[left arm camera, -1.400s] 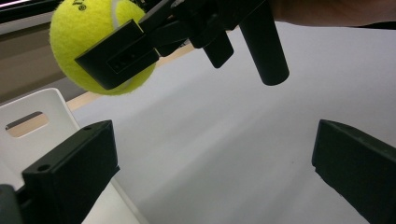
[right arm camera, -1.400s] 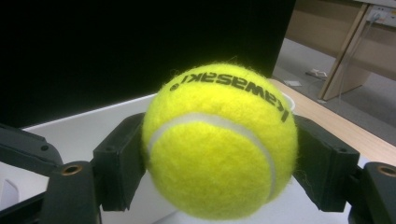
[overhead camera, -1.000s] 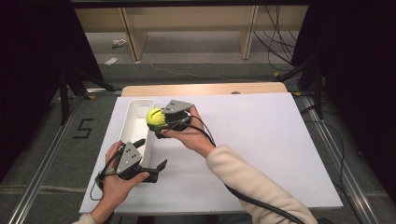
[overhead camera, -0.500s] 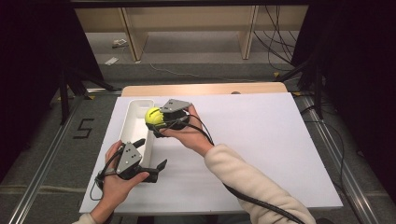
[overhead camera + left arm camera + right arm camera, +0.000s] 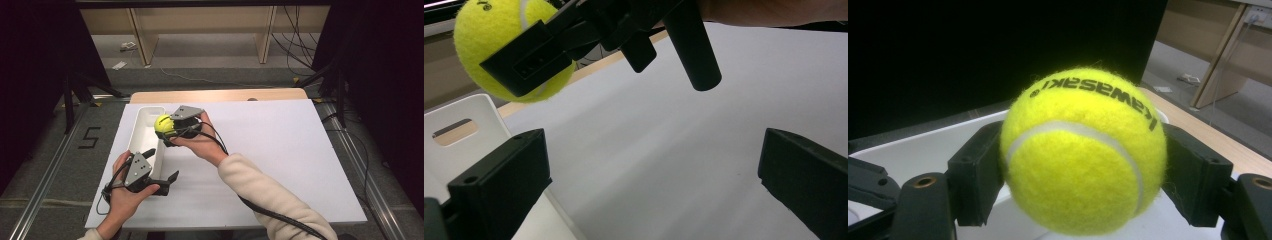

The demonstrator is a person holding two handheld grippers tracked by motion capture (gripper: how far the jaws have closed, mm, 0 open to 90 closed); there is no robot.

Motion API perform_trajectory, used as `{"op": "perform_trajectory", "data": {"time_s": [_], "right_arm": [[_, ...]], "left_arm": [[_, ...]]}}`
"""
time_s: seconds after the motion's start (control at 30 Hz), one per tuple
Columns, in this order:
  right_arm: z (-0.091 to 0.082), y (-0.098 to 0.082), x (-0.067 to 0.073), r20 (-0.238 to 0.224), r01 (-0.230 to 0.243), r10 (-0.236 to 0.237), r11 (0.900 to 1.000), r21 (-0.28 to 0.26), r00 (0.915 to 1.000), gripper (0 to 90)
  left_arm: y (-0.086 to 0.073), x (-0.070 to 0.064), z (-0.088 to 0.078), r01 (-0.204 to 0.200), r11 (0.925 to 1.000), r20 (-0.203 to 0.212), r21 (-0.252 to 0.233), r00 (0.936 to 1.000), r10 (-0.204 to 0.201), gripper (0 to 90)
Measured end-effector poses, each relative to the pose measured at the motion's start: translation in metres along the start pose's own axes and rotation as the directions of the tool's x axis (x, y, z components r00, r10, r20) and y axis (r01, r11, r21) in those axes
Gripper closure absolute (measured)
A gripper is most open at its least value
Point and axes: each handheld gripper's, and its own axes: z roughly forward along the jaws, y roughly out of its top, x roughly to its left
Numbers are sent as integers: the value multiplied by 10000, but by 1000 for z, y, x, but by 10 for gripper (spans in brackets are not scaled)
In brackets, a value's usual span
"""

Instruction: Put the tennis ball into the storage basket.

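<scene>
Yellow felt fills the space between the jaws of the right gripper (image 5: 167,131): the tennis ball (image 5: 1083,152) is clamped at its two sides, one black pad pressed against each flank, and held in the air. Below and beyond those jaws lies the white tray (image 5: 147,131), its inside showing under the ball in the right gripper view. To finish the drop well, I would bring the ball lower until it hangs just above the tray floor, centred between the walls, then ease the jaws apart gently so it cannot bounce out. Nearer the person, the left gripper (image 5: 159,167) rests on the white table (image 5: 280,150) just beside the tray, jaws wide apart around nothing.
</scene>
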Motion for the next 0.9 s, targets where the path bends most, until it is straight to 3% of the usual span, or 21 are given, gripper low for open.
{"op": "perform_trajectory", "data": {"time_s": [0.9], "right_arm": [[8, 8, -2, -9, 45, -45, 10000, 77, 10000, 261]], "left_arm": [[0, 0, 0, -9, 10000, -24, 25, 10000, 9, 0]]}}
